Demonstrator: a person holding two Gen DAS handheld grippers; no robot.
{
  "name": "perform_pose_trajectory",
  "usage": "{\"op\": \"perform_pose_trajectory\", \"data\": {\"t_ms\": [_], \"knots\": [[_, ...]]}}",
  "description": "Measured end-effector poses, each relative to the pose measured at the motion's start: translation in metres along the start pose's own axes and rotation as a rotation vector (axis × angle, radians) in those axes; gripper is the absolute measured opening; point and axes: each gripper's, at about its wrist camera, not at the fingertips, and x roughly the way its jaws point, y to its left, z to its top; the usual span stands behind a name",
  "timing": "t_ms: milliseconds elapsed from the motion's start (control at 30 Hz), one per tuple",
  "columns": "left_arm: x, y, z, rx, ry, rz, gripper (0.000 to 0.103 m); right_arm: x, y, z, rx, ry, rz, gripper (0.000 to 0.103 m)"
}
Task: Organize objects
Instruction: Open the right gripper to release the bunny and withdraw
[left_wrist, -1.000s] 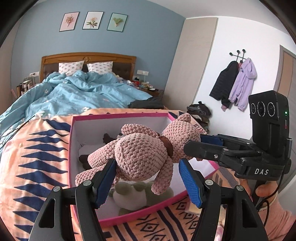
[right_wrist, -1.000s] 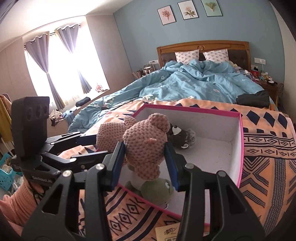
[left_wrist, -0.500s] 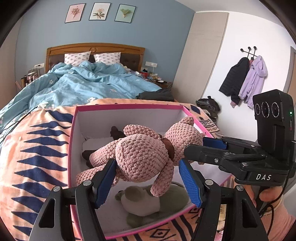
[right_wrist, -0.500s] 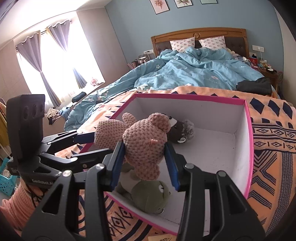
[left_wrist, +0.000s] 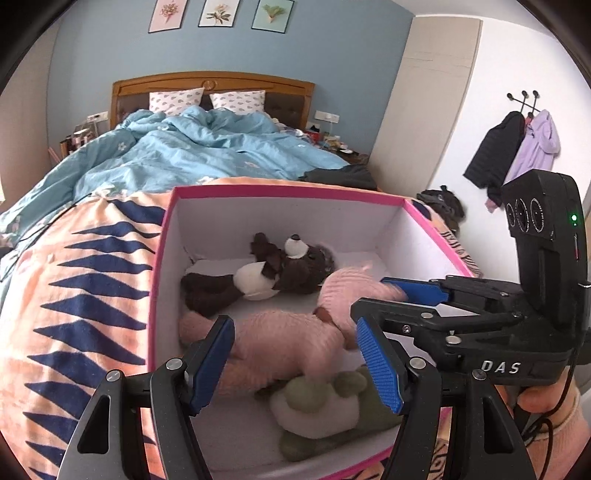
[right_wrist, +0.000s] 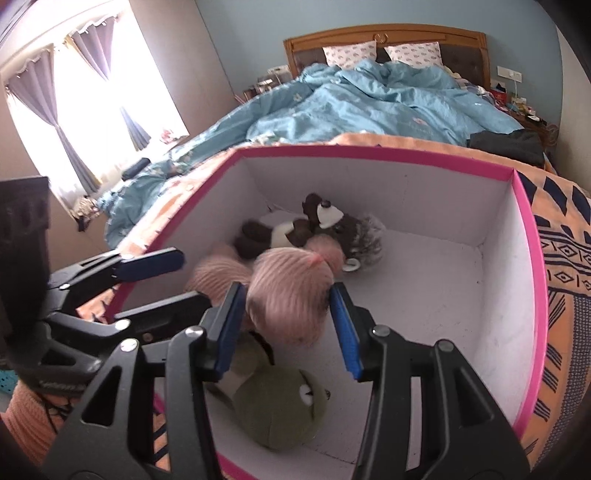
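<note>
A pink knitted bear (left_wrist: 280, 339) (right_wrist: 291, 295) shows blurred, dropping inside the pink-rimmed white box (left_wrist: 288, 192) (right_wrist: 369, 151). My right gripper (right_wrist: 288, 291) (left_wrist: 380, 299) straddles its head while the jaws are opening; the head slips between the blue pads. Over the bear's body my left gripper (left_wrist: 293, 325) (right_wrist: 192, 278) stands open, with the body lower than its pads. A brown plush (left_wrist: 280, 269) (right_wrist: 314, 229) lies at the back of the box. A green plush (left_wrist: 321, 406) (right_wrist: 280, 406) lies at the front, partly under the bear.
The box rests on an orange patterned blanket (left_wrist: 81, 295) at the foot of a bed with a blue duvet (left_wrist: 184, 155). Coats (left_wrist: 517, 147) hang on the right wall. A curtained window (right_wrist: 74, 110) is at the left. A hand (left_wrist: 535, 398) holds the right gripper.
Both grippers sank toward the box. The pink bear, held above the box before, has dropped from between the pads into the box and is now blurred. The brown plush is uncovered.
</note>
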Motion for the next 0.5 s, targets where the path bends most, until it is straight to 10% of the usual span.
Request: {"op": "perform_pose_trajectory", "data": {"t_ms": [500], "knots": [[-0.030,0.002,-0.013,-0.011,-0.101,-0.074,0.083,-0.024,-0.008,-0.005,0.044,-0.049,0.002,0.057]]}}
